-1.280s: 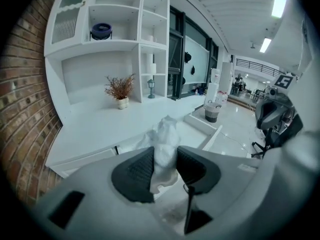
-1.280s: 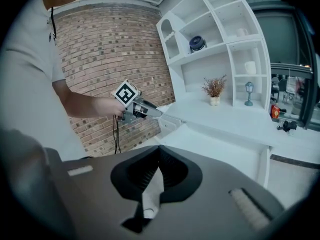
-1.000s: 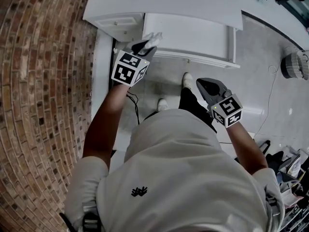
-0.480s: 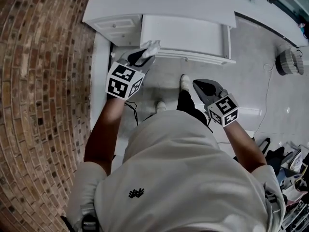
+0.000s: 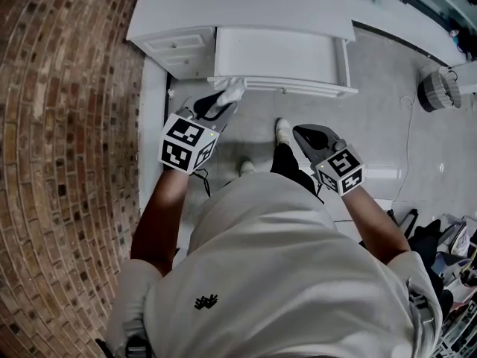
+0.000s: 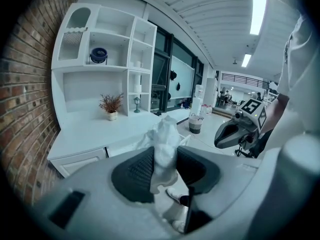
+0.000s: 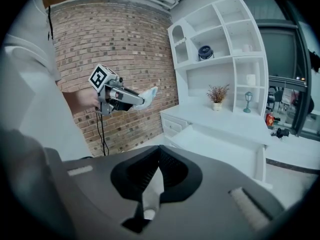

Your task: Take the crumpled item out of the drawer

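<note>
A crumpled white item (image 5: 233, 90) is pinched between the jaws of my left gripper (image 5: 223, 101), just in front of the left end of the open white drawer (image 5: 298, 88). In the left gripper view the crumpled item (image 6: 165, 131) sticks up out of the left gripper (image 6: 165, 153), held in the air. My right gripper (image 5: 302, 133) hangs lower and to the right, apart from the drawer, over the floor. In the right gripper view the right gripper (image 7: 159, 153) has its tips together with nothing held. That view also shows the left gripper (image 7: 131, 100) carrying the crumpled item (image 7: 149, 92).
The drawer (image 7: 220, 146) juts from a white cabinet (image 5: 246, 2) against a brick wall (image 5: 67, 125). Shelves above hold a potted plant (image 6: 111, 105). The person's shoes (image 5: 283, 129) stand below the drawer. A basket (image 5: 436, 88) sits on the floor at right.
My left gripper has drawn back from the drawer's front left corner toward the person, with the crumpled item still in it. The right gripper has drifted slightly left.
</note>
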`<action>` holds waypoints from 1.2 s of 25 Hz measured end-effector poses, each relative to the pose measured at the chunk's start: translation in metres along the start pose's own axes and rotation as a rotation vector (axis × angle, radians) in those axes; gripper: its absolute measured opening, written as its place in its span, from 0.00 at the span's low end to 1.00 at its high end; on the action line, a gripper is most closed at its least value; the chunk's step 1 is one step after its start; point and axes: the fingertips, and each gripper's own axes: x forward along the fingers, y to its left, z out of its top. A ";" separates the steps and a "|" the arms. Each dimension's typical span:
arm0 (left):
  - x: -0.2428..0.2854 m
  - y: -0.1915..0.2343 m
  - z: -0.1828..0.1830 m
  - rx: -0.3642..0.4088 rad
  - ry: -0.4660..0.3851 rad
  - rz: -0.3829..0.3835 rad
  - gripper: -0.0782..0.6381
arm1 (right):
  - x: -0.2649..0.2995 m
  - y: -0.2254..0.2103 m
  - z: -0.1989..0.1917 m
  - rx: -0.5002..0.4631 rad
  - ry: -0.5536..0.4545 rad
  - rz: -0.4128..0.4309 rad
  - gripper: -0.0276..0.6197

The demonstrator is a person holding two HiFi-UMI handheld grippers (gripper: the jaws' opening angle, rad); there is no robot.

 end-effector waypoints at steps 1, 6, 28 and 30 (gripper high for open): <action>-0.004 -0.002 -0.002 0.001 -0.002 -0.002 0.29 | -0.001 0.003 0.000 0.000 0.000 -0.003 0.06; -0.024 -0.008 -0.006 0.015 -0.009 -0.008 0.29 | -0.005 0.014 -0.004 0.003 0.000 -0.021 0.06; -0.062 -0.035 -0.003 0.080 -0.035 -0.061 0.29 | -0.014 0.042 -0.002 -0.011 -0.005 -0.072 0.06; -0.063 -0.037 -0.002 0.081 -0.036 -0.064 0.29 | -0.015 0.042 -0.004 -0.010 -0.003 -0.074 0.06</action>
